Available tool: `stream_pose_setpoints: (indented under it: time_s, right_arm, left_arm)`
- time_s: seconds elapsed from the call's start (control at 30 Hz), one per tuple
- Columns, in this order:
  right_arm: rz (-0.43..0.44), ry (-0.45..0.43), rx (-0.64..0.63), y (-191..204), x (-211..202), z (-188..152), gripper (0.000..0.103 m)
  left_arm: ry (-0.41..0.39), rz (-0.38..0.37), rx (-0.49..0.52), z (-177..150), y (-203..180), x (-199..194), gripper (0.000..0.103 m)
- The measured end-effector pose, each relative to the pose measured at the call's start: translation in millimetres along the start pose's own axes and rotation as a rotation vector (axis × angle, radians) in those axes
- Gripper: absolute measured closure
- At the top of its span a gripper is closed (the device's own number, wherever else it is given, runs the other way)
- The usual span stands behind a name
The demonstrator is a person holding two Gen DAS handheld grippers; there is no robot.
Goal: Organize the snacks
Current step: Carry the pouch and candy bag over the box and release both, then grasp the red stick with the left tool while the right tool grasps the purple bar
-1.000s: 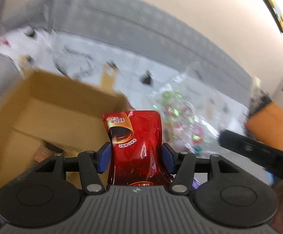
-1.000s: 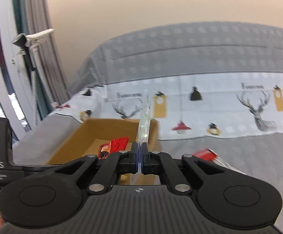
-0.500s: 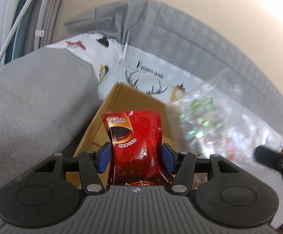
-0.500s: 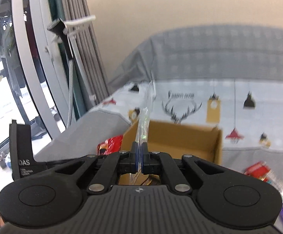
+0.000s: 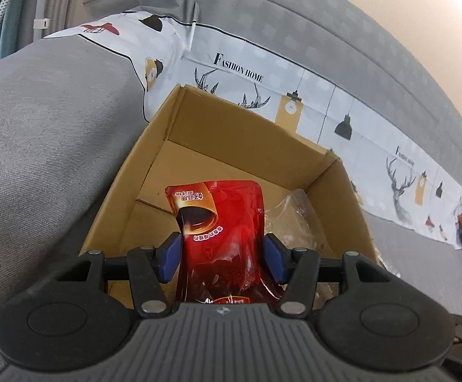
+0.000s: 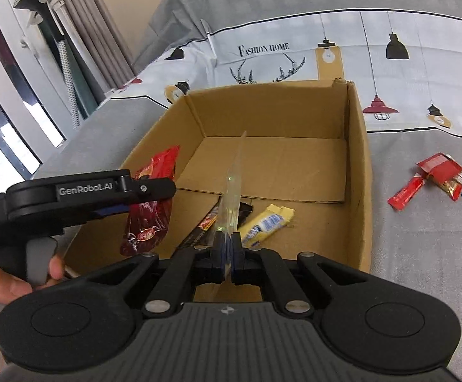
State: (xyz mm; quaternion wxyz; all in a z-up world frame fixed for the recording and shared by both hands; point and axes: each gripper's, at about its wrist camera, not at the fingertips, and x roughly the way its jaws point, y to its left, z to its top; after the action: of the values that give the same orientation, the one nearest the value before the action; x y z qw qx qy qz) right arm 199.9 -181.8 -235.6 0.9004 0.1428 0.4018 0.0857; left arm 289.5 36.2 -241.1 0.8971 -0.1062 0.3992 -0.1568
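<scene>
My left gripper [image 5: 221, 256] is shut on a red snack pouch [image 5: 221, 222] and holds it over the near left part of an open cardboard box [image 5: 173, 117]. The right wrist view shows that gripper and the pouch [image 6: 148, 210] from the side. My right gripper [image 6: 227, 251] is shut on the edge of a clear plastic bag [image 6: 234, 187], held over the same box [image 6: 358, 165]. The bag [image 5: 294, 216] hangs inside the box in the left wrist view. A yellow bar [image 6: 266, 224] and a dark bar [image 6: 205, 226] lie on the box floor.
The box stands on a grey sofa with a white printed cover [image 6: 390, 73] behind it. Several red and purple snack packets [image 6: 434, 178] lie on the seat right of the box. Curtains and a window [image 6: 24, 79] are at the left.
Both grippers have moved in over the box with their loads. The clear bag has dropped from beside the box to inside it. The box interior now fills both views.
</scene>
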Motion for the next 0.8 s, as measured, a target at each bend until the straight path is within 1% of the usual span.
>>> stream_pose_setpoints:
  time_s: [0.03,0.07,0.1,0.13,0.17,0.2,0.23,0.27,0.3,0.37,0.43,0.5,0.57,0.67,0.8]
  right_arm:
    - [-0.02,0.003,0.001,-0.4,2.2,0.9,0.093]
    - [-0.035,-0.005,0.005,-2.2,2.4,2.5,0.091]
    - [-0.038,-0.013,0.011,-3.5,1.3,3.5,0.076]
    - [-0.035,-0.021,0.02,-6.4,-1.8,3.9,0.065]
    - [-0.033,-0.029,0.029,-8.7,-5.0,3.9,0.046]
    - [-0.027,-0.042,0.033,-11.4,-9.3,4.0,0.041]
    - [-0.022,-0.06,0.033,-14.6,-16.3,3.6,0.04]
    - [-0.023,-0.074,0.032,-17.3,-22.4,3.3,0.034]
    - [-0.026,-0.091,0.035,-21.3,-29.3,2.7,0.022]
    - [-0.032,-0.14,0.05,-33.9,-47.4,-0.5,0.009]
    - [-0.026,-0.195,0.065,-50.9,-66.8,-4.5,0.008]
    - [-0.03,-0.243,0.072,-69.9,-86.3,-10.7,0.0]
    - [-0.045,-0.28,0.082,-89.9,-102.4,-17.9,0.0]
    - [-0.134,-0.309,0.078,-118.9,-120.5,-30.8,0.0]
    - [-0.225,-0.314,0.079,-158.4,-131.3,-45.8,0.0]
  left_arm:
    - [0.006,0.003,0.015,0.1,-2.7,1.4,0.034]
    - [0.01,0.019,0.037,-0.4,-6.7,2.0,0.018]
    - [0.0,0.037,0.055,-1.3,-10.7,1.4,0.003]
    - [-0.018,0.05,0.064,-0.8,-14.4,-0.6,0.0]
    - [-0.041,0.052,0.072,-1.7,-17.7,-5.2,0.0]
    - [-0.054,0.045,0.077,-1.7,-21.0,-8.3,0.0]
    - [-0.06,0.035,0.072,-1.6,-24.2,-10.5,0.0]
    - [-0.061,0.019,0.063,-1.5,-27.0,-11.0,0.0]
    - [-0.064,-0.003,0.049,-2.4,-30.1,-11.3,0.0]
    - [-0.063,-0.031,0.025,-2.7,-38.9,-12.0,0.0]
    - [-0.066,-0.075,0.026,-5.3,-54.2,-13.8,0.0]
    - [-0.074,-0.108,0.058,-9.3,-74.4,-15.2,0.0]
    - [-0.086,-0.126,0.104,-14.6,-99.8,-14.6,0.0]
    - [-0.071,-0.16,0.164,-26.0,-134.9,-8.3,0.0]
    - [-0.043,-0.202,0.231,-39.6,-179.3,9.2,0.0]
